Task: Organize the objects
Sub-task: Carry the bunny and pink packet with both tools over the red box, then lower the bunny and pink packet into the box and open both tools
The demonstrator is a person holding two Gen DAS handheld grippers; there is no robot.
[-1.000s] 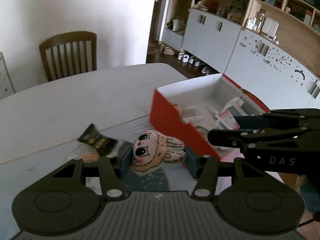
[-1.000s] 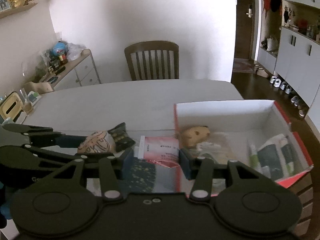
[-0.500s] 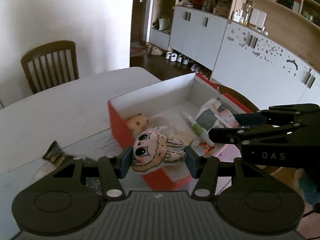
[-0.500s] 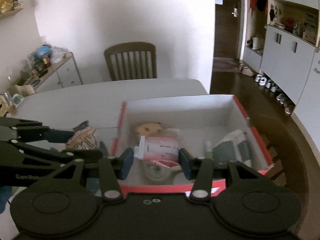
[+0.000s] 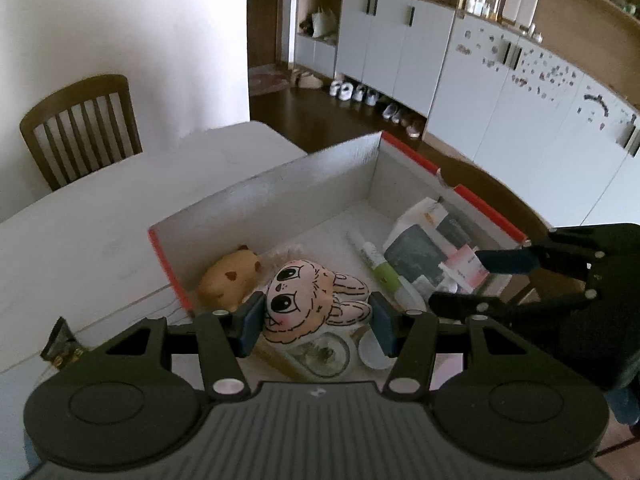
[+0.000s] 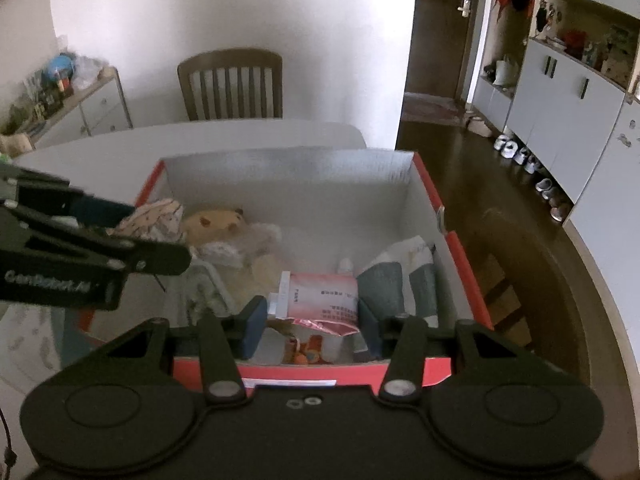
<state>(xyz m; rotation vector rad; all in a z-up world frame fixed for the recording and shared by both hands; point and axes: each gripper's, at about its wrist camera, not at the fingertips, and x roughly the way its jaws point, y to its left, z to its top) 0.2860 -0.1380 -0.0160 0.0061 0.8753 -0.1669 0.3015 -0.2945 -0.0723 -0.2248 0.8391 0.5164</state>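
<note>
Both my grippers are partway closed, each clamped on something over the red box [image 6: 444, 216]. Left gripper [image 5: 316, 322] has the bunny plush [image 5: 310, 300] pinched between its pads, lower middle of its frame. Right gripper [image 6: 312, 326] is squeezing a pink-and-white packet [image 6: 320, 294], bottom center. Only the left view catches the dark snack packet [image 5: 60, 346] out on the table [image 5: 100, 220] at lower left; the right view alone shows the cluttered sideboard [image 6: 92, 104], upper left.

Light: dim, soft daylight on the white wall [image 6: 240, 8]
Blur: slight, motion-smeared
Edges: fisheye-bent, dark corners
</note>
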